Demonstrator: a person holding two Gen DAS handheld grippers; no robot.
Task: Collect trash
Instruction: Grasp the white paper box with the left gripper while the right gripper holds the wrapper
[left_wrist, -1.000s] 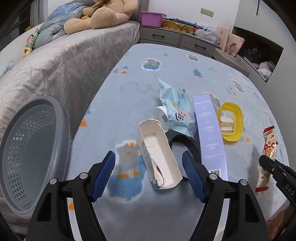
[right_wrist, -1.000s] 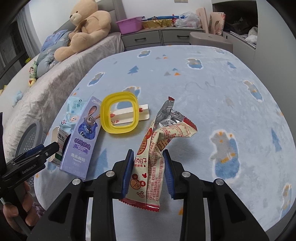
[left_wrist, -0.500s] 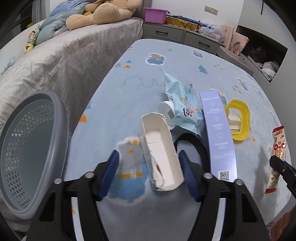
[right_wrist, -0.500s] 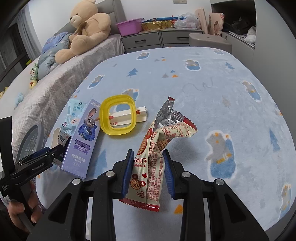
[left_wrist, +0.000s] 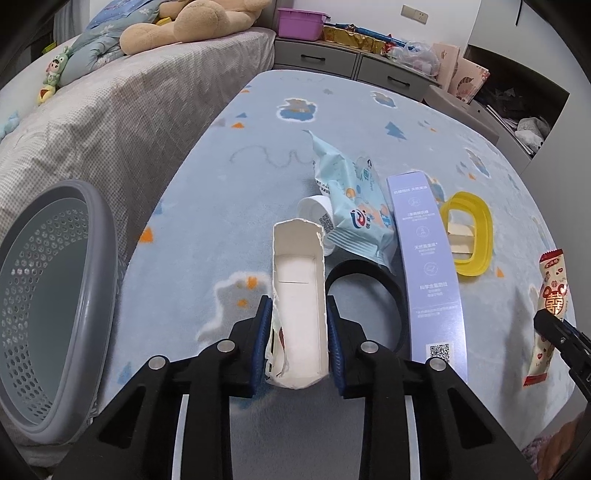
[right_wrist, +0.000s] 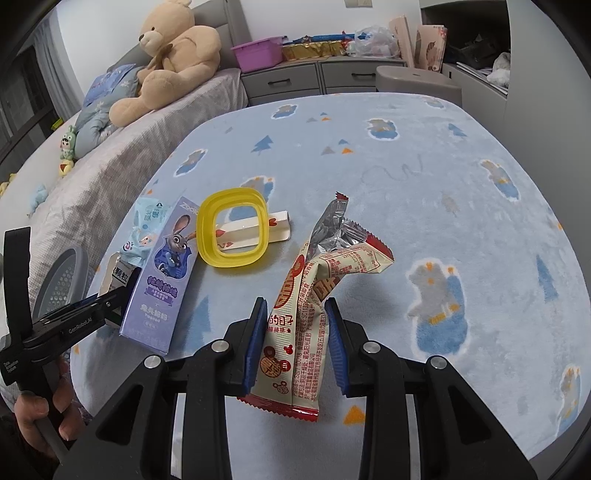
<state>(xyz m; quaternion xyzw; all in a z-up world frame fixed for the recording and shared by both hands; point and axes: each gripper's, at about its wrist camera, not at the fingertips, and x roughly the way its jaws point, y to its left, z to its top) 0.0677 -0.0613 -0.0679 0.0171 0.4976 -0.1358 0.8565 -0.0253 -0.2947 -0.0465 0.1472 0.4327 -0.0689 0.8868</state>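
Observation:
My left gripper (left_wrist: 297, 334) is shut on a torn white carton (left_wrist: 299, 291) that lies open side up on the blue blanket. My right gripper (right_wrist: 297, 339) is shut on a cream and red snack wrapper (right_wrist: 308, 317), also seen at the right of the left wrist view (left_wrist: 550, 295). More trash lies between them: a purple box (left_wrist: 428, 273) (right_wrist: 162, 280), a light blue wipes pack (left_wrist: 354, 210), a small white cup (left_wrist: 314, 210), a yellow ring lid (left_wrist: 469, 232) (right_wrist: 232, 230) over a white slip and a black band (left_wrist: 384, 280). A grey perforated basket (left_wrist: 48, 302) stands at the left.
A grey-covered bed (left_wrist: 110, 110) with a teddy bear (right_wrist: 173, 55) runs along the left. Drawers (left_wrist: 332, 59) with a purple tub stand at the back. A grey stool (right_wrist: 417, 79) stands behind the blanket's far edge. My hand holds the left gripper's handle (right_wrist: 40, 406).
My left gripper moved forward over the white carton and its jaws closed onto its sides. My right gripper stayed shut on the snack wrapper, nearly still.

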